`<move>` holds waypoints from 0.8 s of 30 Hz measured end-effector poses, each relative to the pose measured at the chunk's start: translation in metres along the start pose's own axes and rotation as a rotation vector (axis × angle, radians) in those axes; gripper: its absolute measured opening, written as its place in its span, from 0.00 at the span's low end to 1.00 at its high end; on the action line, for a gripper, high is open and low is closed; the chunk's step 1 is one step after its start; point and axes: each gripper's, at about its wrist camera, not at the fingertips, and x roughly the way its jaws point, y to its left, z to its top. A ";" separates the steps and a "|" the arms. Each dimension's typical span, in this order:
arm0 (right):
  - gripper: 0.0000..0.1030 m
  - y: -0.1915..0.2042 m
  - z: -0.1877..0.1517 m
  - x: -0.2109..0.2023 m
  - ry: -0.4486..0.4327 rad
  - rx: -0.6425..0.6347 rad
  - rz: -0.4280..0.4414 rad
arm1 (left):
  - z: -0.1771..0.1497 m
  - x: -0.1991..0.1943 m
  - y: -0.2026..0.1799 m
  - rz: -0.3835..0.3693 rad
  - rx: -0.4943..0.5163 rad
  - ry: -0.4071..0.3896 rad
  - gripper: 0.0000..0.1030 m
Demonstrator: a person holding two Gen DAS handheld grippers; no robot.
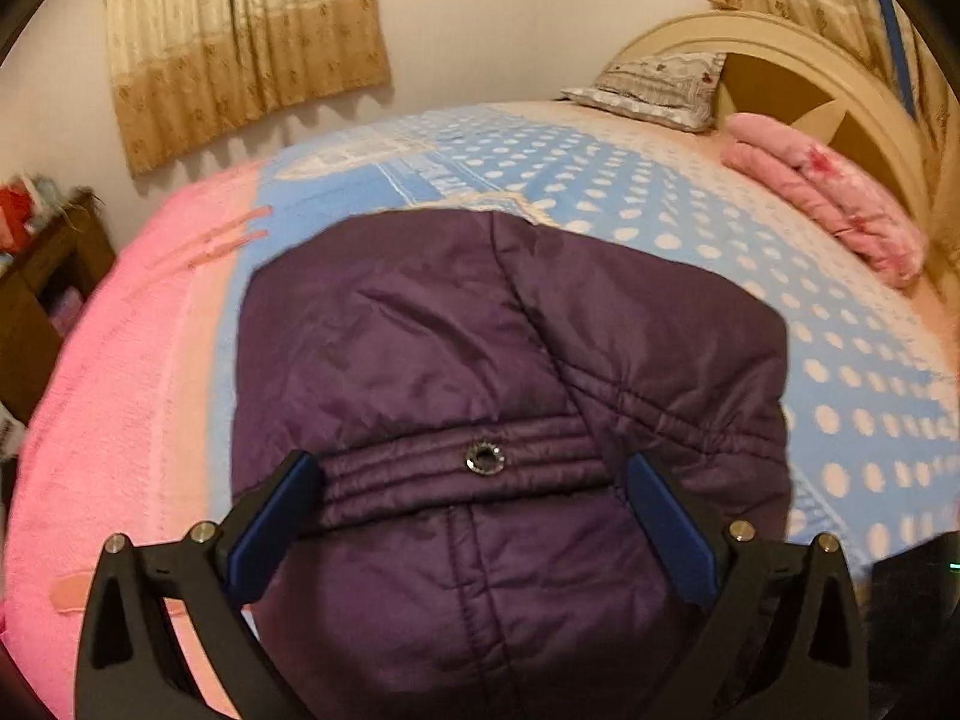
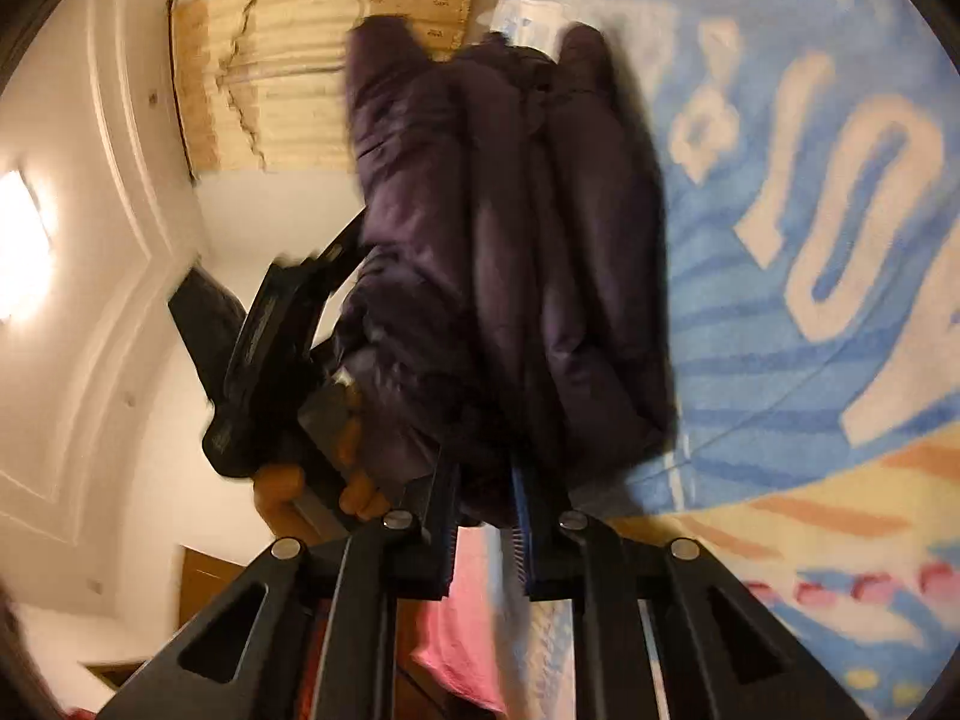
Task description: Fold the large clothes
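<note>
A dark purple padded jacket [image 1: 498, 360] lies folded in a thick stack on the bed, with a metal snap button [image 1: 485, 457] on its stitched band. My left gripper [image 1: 474, 474] is open, its blue-padded fingers [image 1: 282, 516] spread wide just above the near part of the jacket. In the right wrist view the jacket [image 2: 510, 240] shows edge-on as stacked layers. My right gripper [image 2: 486, 480] is shut on the near edge of the jacket. The left gripper [image 2: 270, 348], held by a hand, shows at the jacket's left side.
The bed has a blue dotted cover [image 1: 660, 210] and a pink blanket [image 1: 120, 390]. A pillow [image 1: 654, 84] and a folded pink quilt [image 1: 834, 204] lie by the headboard [image 1: 798, 60]. A wooden shelf [image 1: 36, 300] stands left. Curtains [image 1: 240, 48] hang on the wall.
</note>
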 end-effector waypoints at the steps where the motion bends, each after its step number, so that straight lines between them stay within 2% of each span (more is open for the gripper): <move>1: 0.14 0.012 0.001 -0.001 0.004 -0.071 -0.062 | -0.002 -0.001 -0.003 0.006 0.010 -0.012 1.00; 2: 0.18 0.025 0.001 -0.005 0.011 -0.154 -0.114 | -0.004 0.001 -0.004 0.012 0.011 -0.024 1.00; 4: 0.18 0.041 0.000 -0.016 0.017 -0.219 -0.131 | -0.007 0.003 -0.004 0.015 -0.001 -0.038 1.00; 5: 0.23 0.054 0.001 -0.028 -0.007 -0.257 -0.137 | -0.008 0.003 -0.004 0.011 -0.006 -0.042 1.00; 7: 0.42 0.073 0.006 -0.046 -0.085 -0.304 -0.153 | -0.010 0.003 -0.005 0.017 -0.013 -0.055 1.00; 8: 0.65 0.086 0.012 -0.058 -0.151 -0.339 -0.164 | -0.011 0.002 -0.006 0.019 -0.014 -0.061 1.00; 9: 0.76 0.099 0.015 -0.065 -0.206 -0.378 -0.164 | -0.012 0.000 -0.007 0.022 -0.016 -0.067 1.00; 10: 0.76 0.112 0.020 -0.069 -0.253 -0.428 -0.159 | -0.013 -0.001 -0.006 0.025 -0.019 -0.072 1.00; 11: 0.76 0.129 0.031 -0.062 -0.268 -0.495 -0.202 | -0.013 0.000 -0.009 0.032 -0.019 -0.076 1.00; 12: 0.75 0.139 0.039 -0.052 -0.265 -0.525 -0.262 | -0.013 -0.001 -0.010 0.036 -0.018 -0.078 1.00; 14: 0.74 0.155 0.059 -0.014 -0.252 -0.628 -0.437 | -0.013 0.000 -0.012 0.042 -0.017 -0.076 1.00; 15: 0.69 0.154 0.068 -0.003 -0.241 -0.646 -0.479 | -0.014 0.000 -0.012 0.042 -0.017 -0.077 1.00; 17: 0.56 0.132 0.092 0.039 -0.172 -0.621 -0.625 | -0.014 0.000 -0.012 0.041 -0.017 -0.077 1.00; 18: 0.58 0.117 0.103 0.051 -0.140 -0.581 -0.672 | -0.014 0.001 -0.013 0.047 -0.011 -0.071 1.00; 19: 0.61 0.093 0.112 0.061 -0.127 -0.499 -0.652 | -0.015 0.004 -0.017 0.084 0.009 -0.060 1.00; 20: 0.64 0.074 0.116 0.064 -0.123 -0.415 -0.591 | -0.015 0.005 -0.017 0.094 0.006 -0.056 1.00; 22: 0.67 0.049 0.124 0.054 -0.123 -0.295 -0.471 | -0.012 0.005 -0.016 0.074 -0.004 -0.049 1.00; 23: 0.67 0.047 0.125 0.048 -0.123 -0.286 -0.438 | -0.012 0.003 -0.014 0.053 -0.015 -0.046 1.00; 24: 0.69 0.050 0.124 0.045 -0.119 -0.307 -0.441 | -0.011 0.002 -0.014 0.043 -0.016 -0.045 1.00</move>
